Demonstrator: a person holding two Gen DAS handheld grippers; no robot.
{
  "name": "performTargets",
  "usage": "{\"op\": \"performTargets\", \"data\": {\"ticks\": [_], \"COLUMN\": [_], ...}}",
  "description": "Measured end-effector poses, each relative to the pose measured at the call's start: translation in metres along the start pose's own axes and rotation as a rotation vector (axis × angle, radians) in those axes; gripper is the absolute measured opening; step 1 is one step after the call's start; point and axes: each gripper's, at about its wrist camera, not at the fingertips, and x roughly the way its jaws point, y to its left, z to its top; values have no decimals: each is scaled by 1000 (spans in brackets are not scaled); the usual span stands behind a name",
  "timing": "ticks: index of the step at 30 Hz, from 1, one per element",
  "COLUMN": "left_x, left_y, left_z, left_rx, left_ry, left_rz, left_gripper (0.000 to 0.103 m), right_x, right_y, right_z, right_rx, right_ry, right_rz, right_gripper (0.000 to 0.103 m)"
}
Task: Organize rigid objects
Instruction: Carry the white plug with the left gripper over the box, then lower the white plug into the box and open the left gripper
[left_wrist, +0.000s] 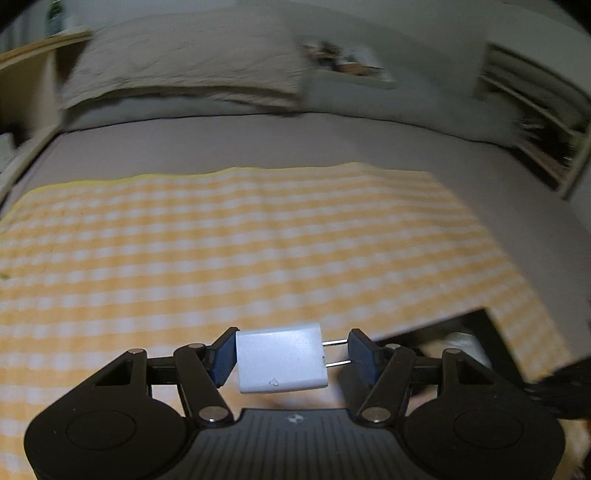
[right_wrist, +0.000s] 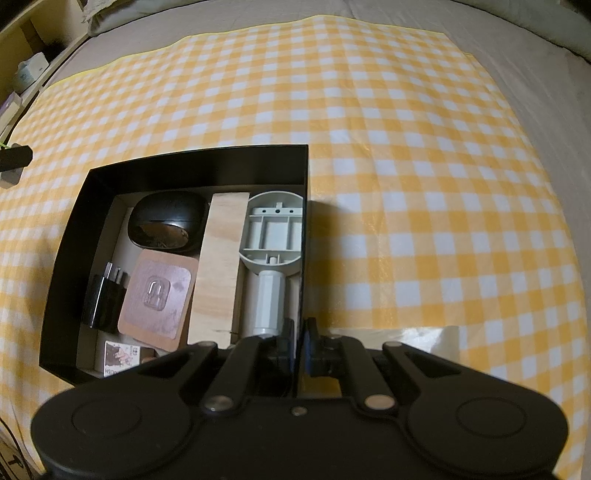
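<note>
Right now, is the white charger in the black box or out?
Out: the left tongs hold the white charger above the checked cloth.

White plug adapter (left_wrist: 281, 362): prongs pointing right, held aloft. Black box (right_wrist: 199, 162), open, holds mouse (right_wrist: 166, 222), wood block (right_wrist: 218, 266), grey handle part (right_wrist: 272, 254).

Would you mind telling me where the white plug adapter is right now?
In the left wrist view, the white plug adapter is held in the left claw, prongs pointing right, above the yellow checked cloth.
</note>
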Motion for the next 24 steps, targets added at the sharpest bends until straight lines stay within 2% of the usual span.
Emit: {"op": "performTargets", "data": {"ticks": [7, 11, 16, 21, 24], "left_x": [-11, -2, 21, 43, 48], "left_y": [-74, -99, -110, -104, -103], "left_z": [-14, -21, -20, -15, -16], "left_rx": [94, 92, 70, 33, 37], "left_ry": [33, 80, 117, 158, 181], "left_rz": [-159, -206, -170, -138, -145], "left_gripper": [64, 64, 64, 65, 74], "right_x": [0, 0, 0, 0, 0], "right_y": [0, 1, 1, 2, 3], "right_z": [0, 0, 0, -1, -1], "right_rx": [1, 2, 1, -1, 1], "right_ry": [1, 1, 1, 0, 1], "right_rz": [-1, -2, -1, 0, 0], "right_gripper": [6, 6, 6, 6, 6]}}
